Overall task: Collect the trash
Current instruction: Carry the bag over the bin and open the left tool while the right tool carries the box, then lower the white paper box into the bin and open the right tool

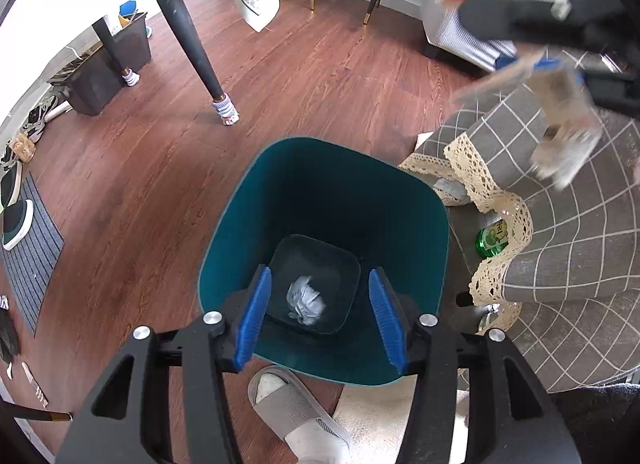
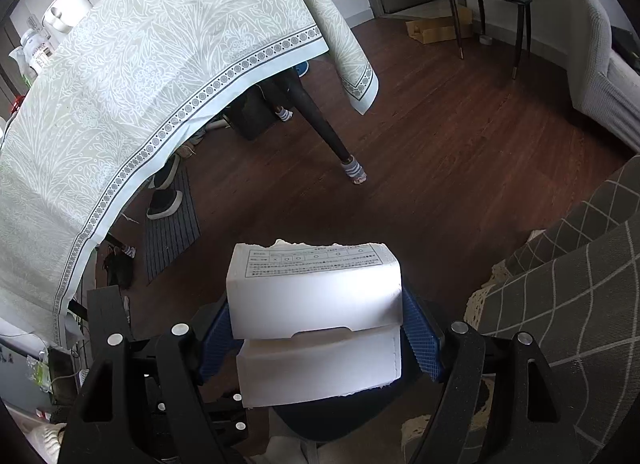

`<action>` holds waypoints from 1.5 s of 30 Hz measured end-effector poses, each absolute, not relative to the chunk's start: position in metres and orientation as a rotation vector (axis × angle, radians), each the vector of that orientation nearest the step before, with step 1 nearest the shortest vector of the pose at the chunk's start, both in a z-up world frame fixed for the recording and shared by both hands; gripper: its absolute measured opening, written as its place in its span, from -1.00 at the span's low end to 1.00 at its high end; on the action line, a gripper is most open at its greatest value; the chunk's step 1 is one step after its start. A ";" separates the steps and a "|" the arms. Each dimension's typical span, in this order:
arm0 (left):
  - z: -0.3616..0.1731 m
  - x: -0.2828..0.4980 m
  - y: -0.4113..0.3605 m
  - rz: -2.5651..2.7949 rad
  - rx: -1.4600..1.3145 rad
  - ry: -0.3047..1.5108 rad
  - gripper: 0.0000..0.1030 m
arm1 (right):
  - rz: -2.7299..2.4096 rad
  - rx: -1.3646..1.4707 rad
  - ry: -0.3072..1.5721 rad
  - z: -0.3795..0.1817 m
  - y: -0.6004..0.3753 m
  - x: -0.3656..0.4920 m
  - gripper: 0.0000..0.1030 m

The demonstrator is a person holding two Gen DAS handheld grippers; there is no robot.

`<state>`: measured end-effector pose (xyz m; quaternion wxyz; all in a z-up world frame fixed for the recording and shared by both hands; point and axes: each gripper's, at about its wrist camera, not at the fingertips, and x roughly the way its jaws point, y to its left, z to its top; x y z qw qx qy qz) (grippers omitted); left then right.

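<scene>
room: wood floor [image 1: 328,76], draped desk [image 2: 120,96] at 10 o'clock in the right wrist view, grey checked cloth [image 1: 572,224] with lace trim at 3 o'clock of the bin.
bin: teal bin [image 1: 324,184] on the floor, dead centre in the left wrist view, mouth up, just beside the checked cloth.
box: white cardboard box [image 2: 316,304], torn edge on top, printed label facing the camera; sits between the right fingers; in the left wrist view it shows blurred at 2 o'clock, above the cloth, not yet over the bin.
paper: crumpled paper wad [image 1: 306,300] lying on the bin bottom, well clear of the left fingers.
bottle: green bottle [image 1: 493,238] under the lace trim at 3 o'clock of the bin, untouched.
left gripper [image 1: 320,312]: over the bin mouth, fingers released, nothing between them.
right gripper [image 2: 320,340]: blue fingers clenched on both sides of the box.
step: looks like one piece binned, box is next.
next: carry the box toward 9 o'clock until it hangs over the bin mouth, then release; left gripper should clear the opening first.
</scene>
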<state>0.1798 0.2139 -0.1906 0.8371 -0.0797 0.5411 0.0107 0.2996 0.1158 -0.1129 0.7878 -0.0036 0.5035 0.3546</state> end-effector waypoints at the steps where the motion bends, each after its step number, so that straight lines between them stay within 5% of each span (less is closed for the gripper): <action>1: -0.188 0.179 0.216 0.027 -0.168 1.136 0.13 | 0.762 -0.012 1.094 -0.117 0.118 0.300 0.48; 9: -0.156 0.169 0.229 0.054 -0.191 1.025 0.36 | 0.749 -0.065 1.157 -0.150 0.139 0.296 0.47; 20: -0.088 0.148 0.248 0.120 -0.188 0.839 0.38 | 0.748 -0.119 1.220 -0.189 0.150 0.288 0.48; 30: -0.035 0.135 0.248 0.096 -0.227 0.730 -0.11 | 0.747 -0.239 1.282 -0.227 0.170 0.269 0.54; 33: -0.025 0.134 0.241 0.079 -0.226 0.703 -0.13 | 0.752 -0.258 1.272 -0.227 0.172 0.262 0.72; 45: -0.003 0.129 0.234 0.072 -0.224 0.641 -0.06 | 0.841 -0.282 1.128 -0.170 0.164 0.235 0.71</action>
